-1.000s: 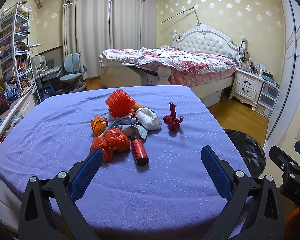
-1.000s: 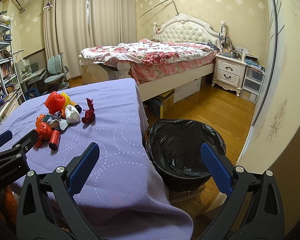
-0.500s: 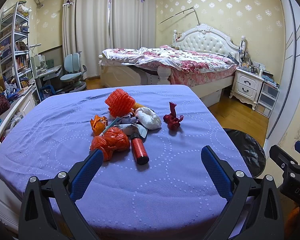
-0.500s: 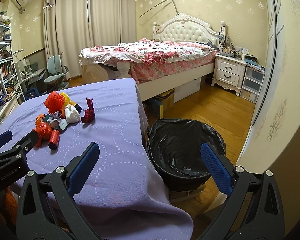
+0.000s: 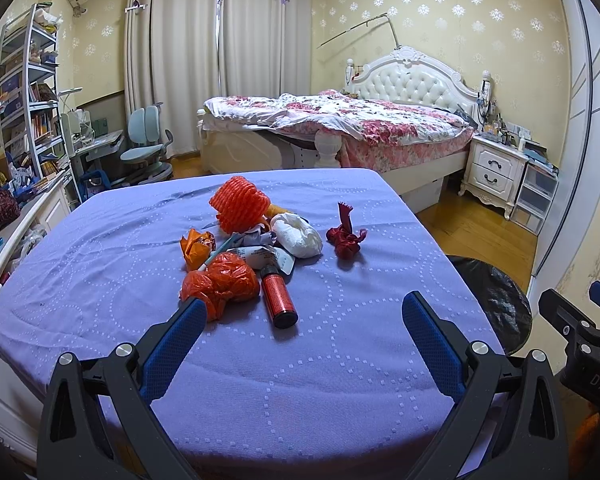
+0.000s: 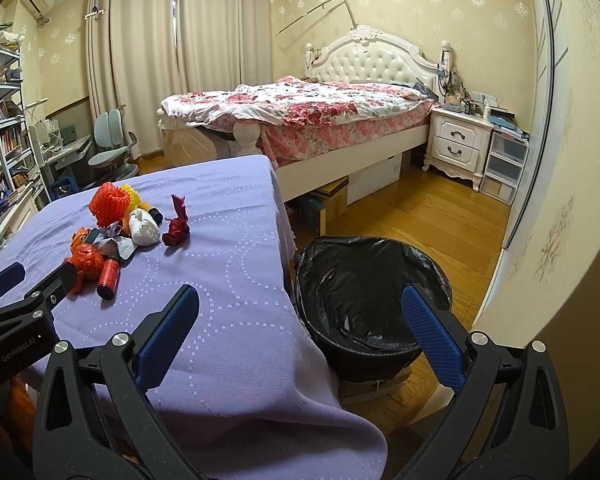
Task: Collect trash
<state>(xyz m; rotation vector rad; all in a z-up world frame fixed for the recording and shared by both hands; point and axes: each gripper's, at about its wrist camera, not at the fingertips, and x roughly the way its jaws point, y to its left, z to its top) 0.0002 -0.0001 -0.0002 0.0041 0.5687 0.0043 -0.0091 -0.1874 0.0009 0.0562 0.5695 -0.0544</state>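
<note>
Both tools hang short of the work with jaws spread wide and nothing between them. The left gripper (image 5: pixel 304 320) faces the litter directly: in its view the cluster sits at twelve o'clock on the purple-clothed surface (image 5: pixel 100 264), just past the fingertips. Nearest is the red cylindrical tube (image 5: pixel 277 298), lying on its side with its long axis running roughly six to twelve o'clock, its dark open end toward the jaws. Touching its eleven o'clock side is the crumpled orange plastic bag (image 5: pixel 224 284), just off the left fingertip. Farther back lie a white paper wad (image 5: pixel 298 235), an orange foam fruit net (image 5: pixel 238 204), a small orange wrapper (image 5: pixel 196 245) and, apart at one o'clock, a dark red crumpled scrap (image 5: pixel 346 236).

The right gripper (image 6: pixel 300 320) looks toward the table's edge, and the black-lined trash bin (image 6: pixel 364 280) on the floor sits at about one o'clock from it, mouth open, just beside the hanging cloth. From there the litter is well off at ten o'clock.

My judgement: the left hand is the nearer one for the first pick. Since the tube points along the approach, the jaws would close across its narrow width without a wrist turn.
</note>
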